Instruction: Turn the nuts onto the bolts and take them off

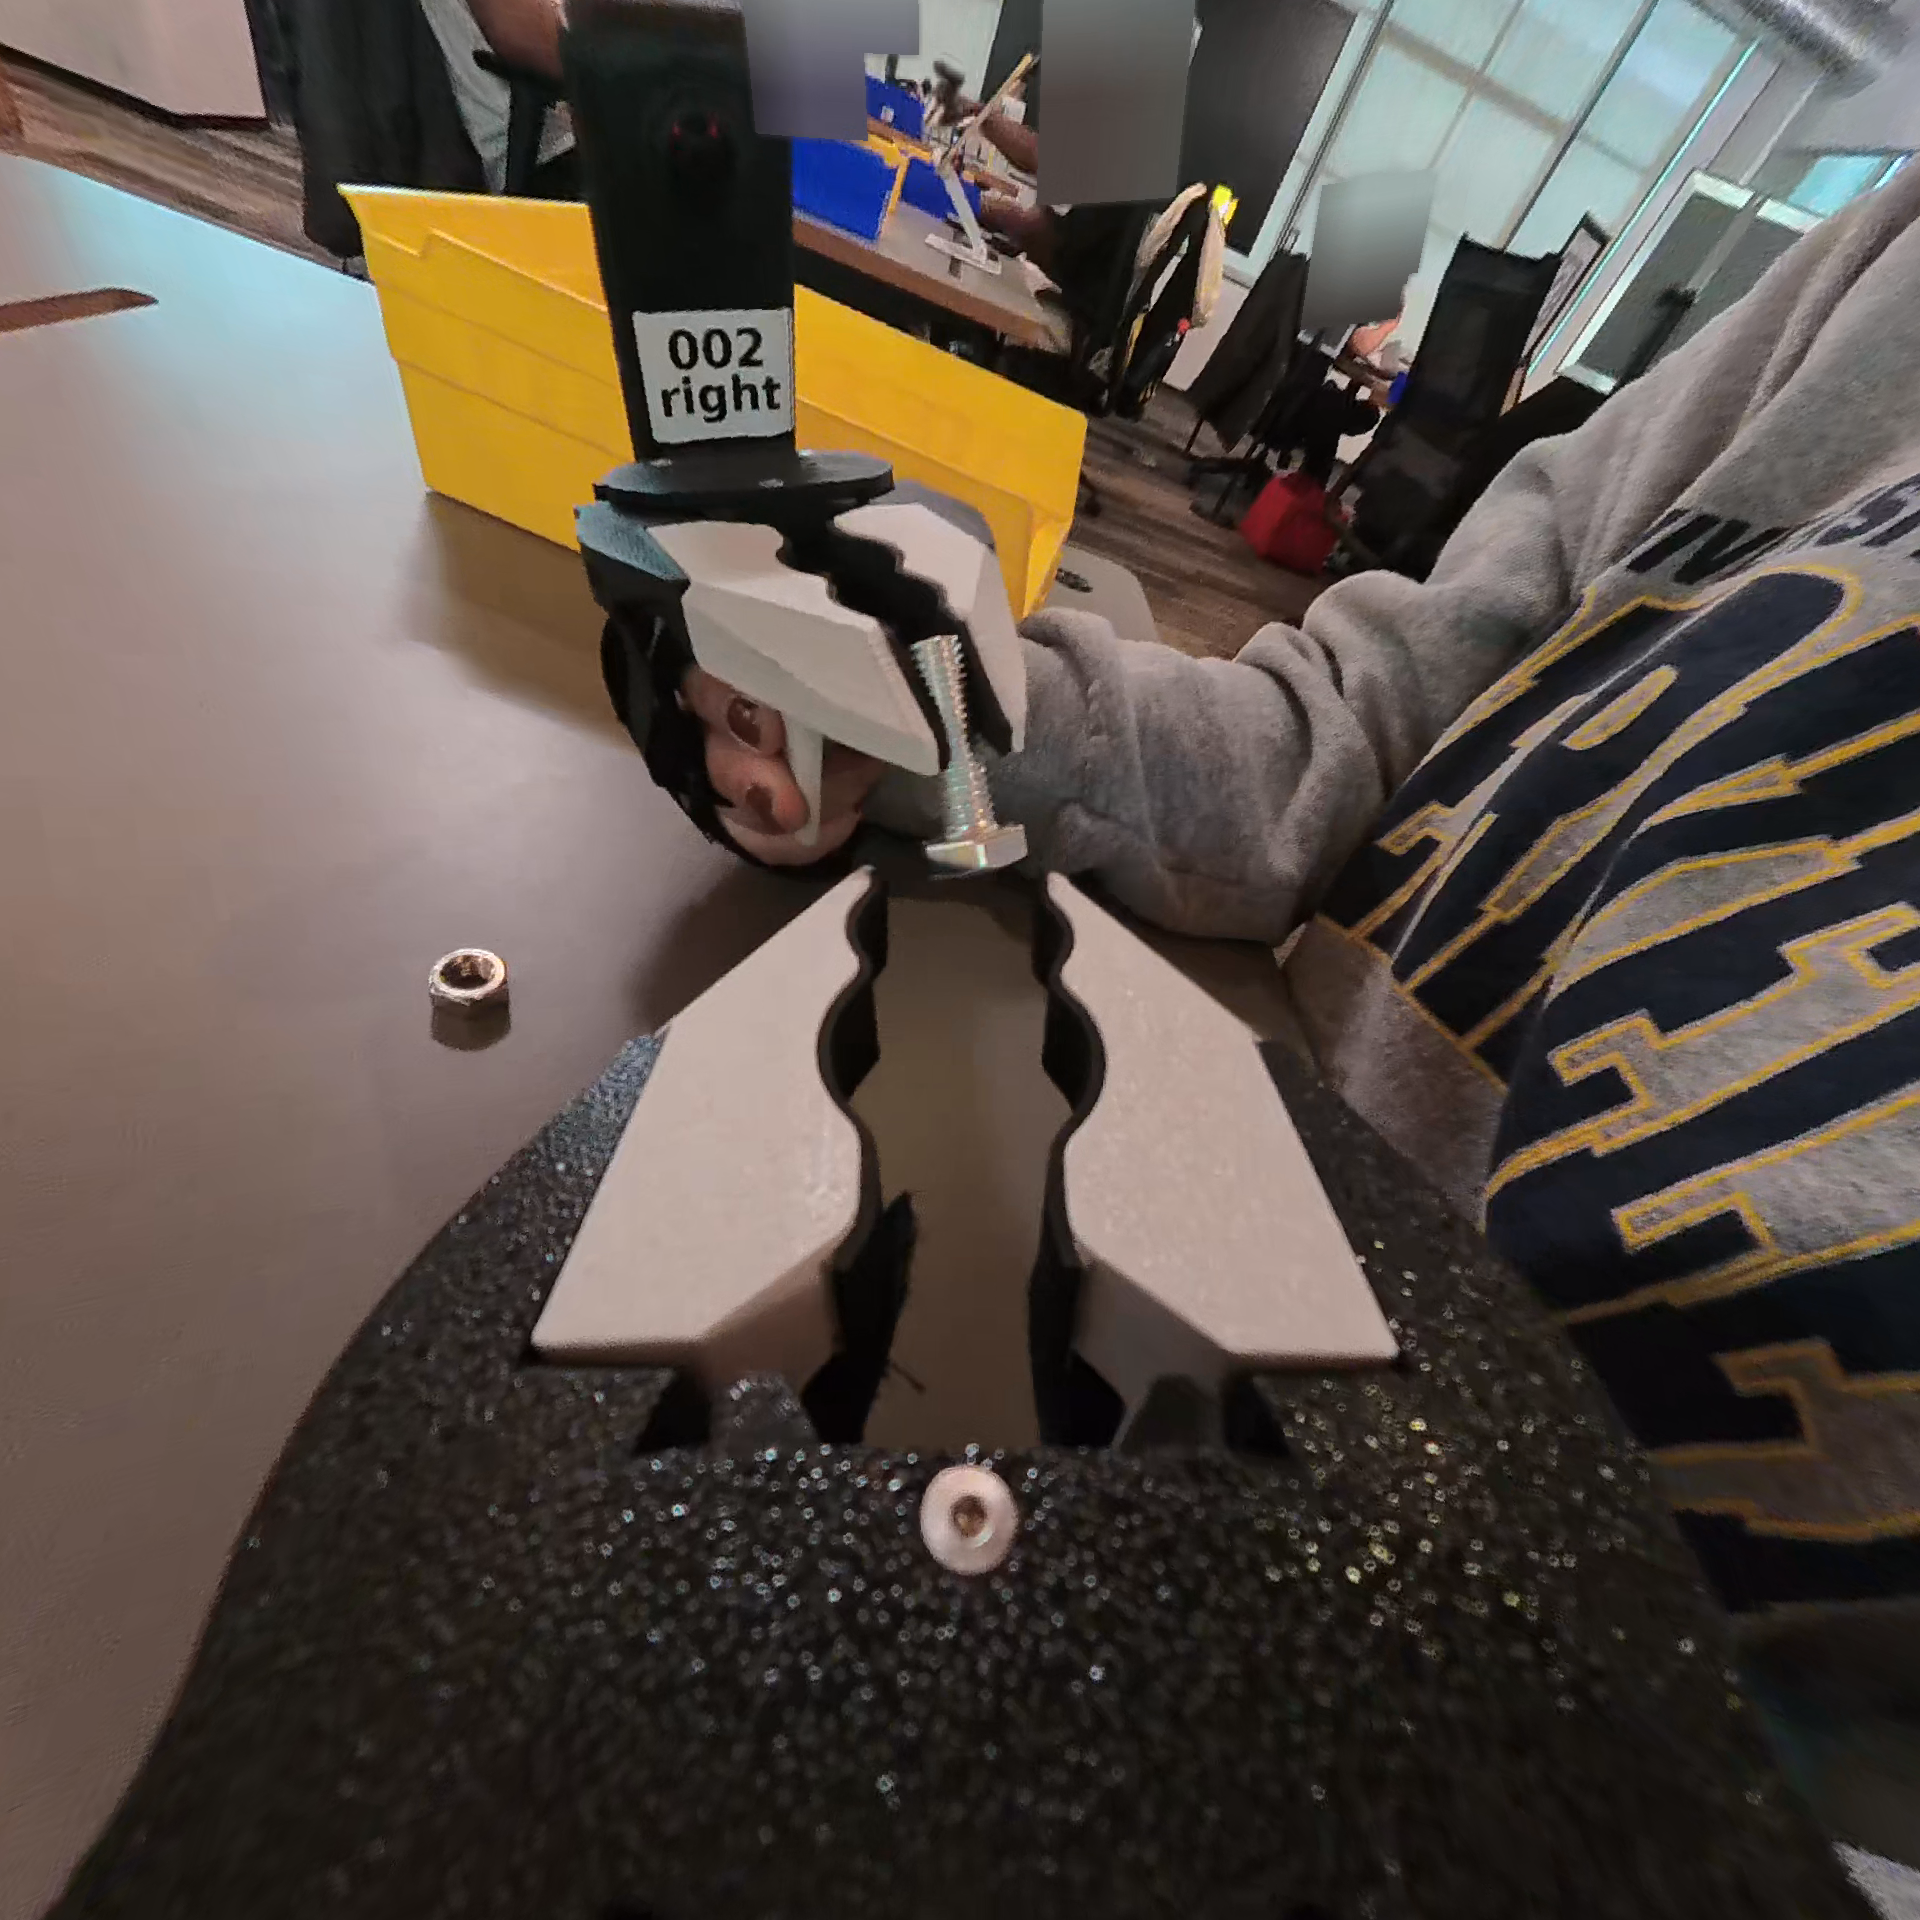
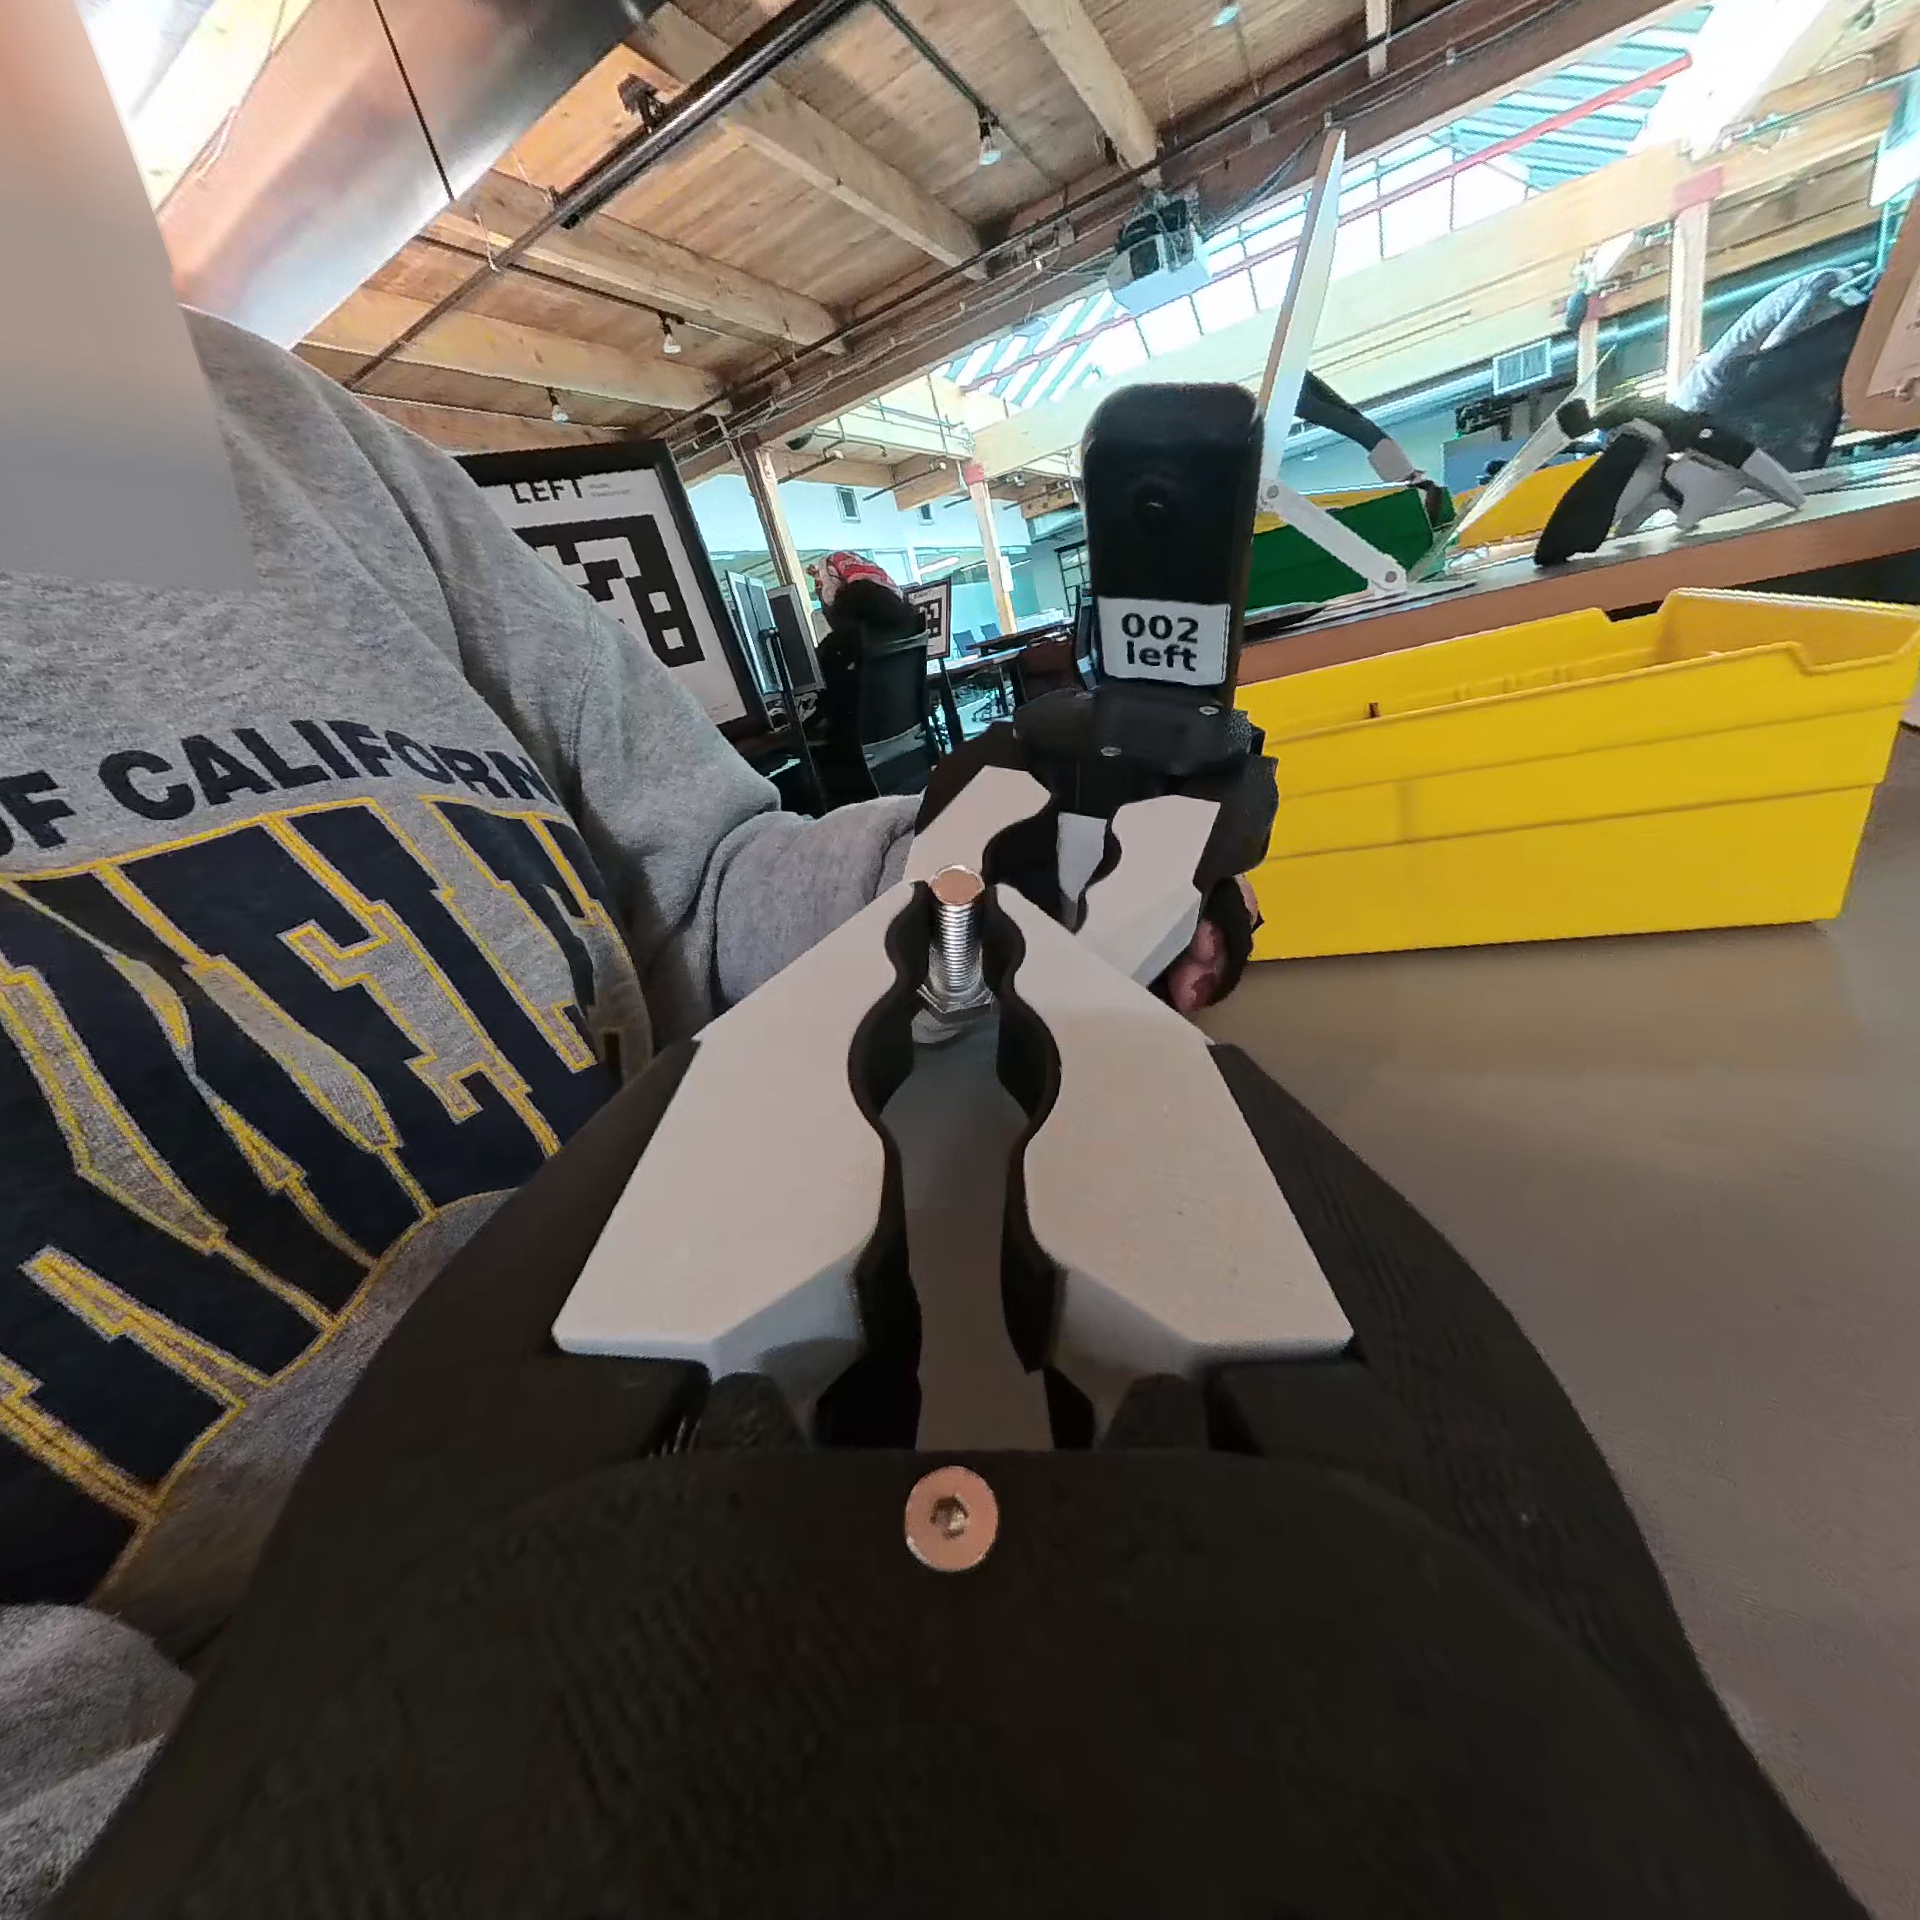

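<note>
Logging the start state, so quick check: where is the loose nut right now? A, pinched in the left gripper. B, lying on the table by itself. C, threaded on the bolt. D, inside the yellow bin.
B: the nut lies alone on the table, while the left gripper is open and empty.

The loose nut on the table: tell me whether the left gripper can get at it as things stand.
Probably yes. The left gripper is open and holds nothing, and the nut lies alone on bare table off to its side. The right gripper, shut on the bolt, is clear of that path.
</note>
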A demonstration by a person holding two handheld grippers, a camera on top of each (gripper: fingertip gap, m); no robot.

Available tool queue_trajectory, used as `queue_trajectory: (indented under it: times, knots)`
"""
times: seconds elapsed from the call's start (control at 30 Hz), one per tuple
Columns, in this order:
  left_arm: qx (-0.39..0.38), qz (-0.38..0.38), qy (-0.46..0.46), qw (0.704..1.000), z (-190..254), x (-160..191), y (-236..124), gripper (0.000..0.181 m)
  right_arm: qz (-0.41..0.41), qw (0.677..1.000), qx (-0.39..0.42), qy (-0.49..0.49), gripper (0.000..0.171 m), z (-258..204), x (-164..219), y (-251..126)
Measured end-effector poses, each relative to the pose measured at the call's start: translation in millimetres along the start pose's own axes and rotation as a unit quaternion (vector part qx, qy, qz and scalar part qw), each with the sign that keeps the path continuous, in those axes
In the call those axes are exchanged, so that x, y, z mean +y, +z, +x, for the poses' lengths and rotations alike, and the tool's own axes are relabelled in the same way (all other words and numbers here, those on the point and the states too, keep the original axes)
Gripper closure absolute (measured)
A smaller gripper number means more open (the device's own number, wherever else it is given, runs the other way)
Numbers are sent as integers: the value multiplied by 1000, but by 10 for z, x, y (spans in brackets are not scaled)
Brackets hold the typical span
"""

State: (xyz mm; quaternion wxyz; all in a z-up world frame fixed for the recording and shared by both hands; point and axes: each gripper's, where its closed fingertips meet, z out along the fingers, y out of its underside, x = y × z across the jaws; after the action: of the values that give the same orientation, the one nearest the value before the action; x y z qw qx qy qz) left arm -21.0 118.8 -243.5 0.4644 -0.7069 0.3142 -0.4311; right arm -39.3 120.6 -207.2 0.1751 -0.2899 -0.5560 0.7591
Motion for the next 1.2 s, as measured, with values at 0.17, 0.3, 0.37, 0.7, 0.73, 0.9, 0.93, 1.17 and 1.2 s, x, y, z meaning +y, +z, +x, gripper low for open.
queue_trajectory:
  times: [0.17,0.3,0.37,0.7,0.73,0.9,0.93,1.17,1.2]
  knots:
    - [10,34,-19,999,9,-74,-38,156,-7,1000,11,-1,164,29,13,-27]
    - [7,44,-19,999,8,-79,-42,160,-12,1000,13,-3,164,35,30,-21]
    - [8,52,-23,998,3,-100,-50,162,-10,1000,14,-5,164,37,25,-16]
    - [-9,50,-37,998,-73,-82,-50,152,0,1000,19,-14,164,46,-14,-19]
    - [-7,54,-37,998,-66,-95,-50,153,0,1000,19,-15,164,47,-13,-20]
    - [-4,56,-30,998,-46,-107,-38,159,-1,1000,19,-17,164,47,-10,-8]
    - [-7,58,-27,998,-52,-111,-37,159,0,1000,21,-17,164,51,-12,-9]
    - [-77,74,9,994,-212,-160,-79,166,35,996,81,-19,153,202,-159,-80]
    - [-106,84,19,991,-295,-188,-115,166,56,993,103,-22,141,243,-251,-139]
